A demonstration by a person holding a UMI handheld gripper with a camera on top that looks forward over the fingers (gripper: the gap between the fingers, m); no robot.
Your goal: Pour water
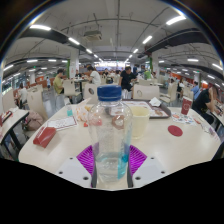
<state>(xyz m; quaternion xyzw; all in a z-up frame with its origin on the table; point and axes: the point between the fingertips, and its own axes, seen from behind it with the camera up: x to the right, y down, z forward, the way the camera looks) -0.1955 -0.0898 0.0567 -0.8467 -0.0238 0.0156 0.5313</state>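
One clear bottle — blue-capped, upright — pinched between the tool's purple pads.

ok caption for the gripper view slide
Clear plastic water bottle with blue cap held upright in the jaws above a white table.

Bottle: base not visible, runs out of view below the pads. Fingers of the gripper: only the purple inner faces show at either side of the bottle, rest hidden behind it; contact with the bottle cannot be confirmed. Cup: partly covered by the bottle. Red objects on the table: too small to identify. People in the background: blurred, too small to make out
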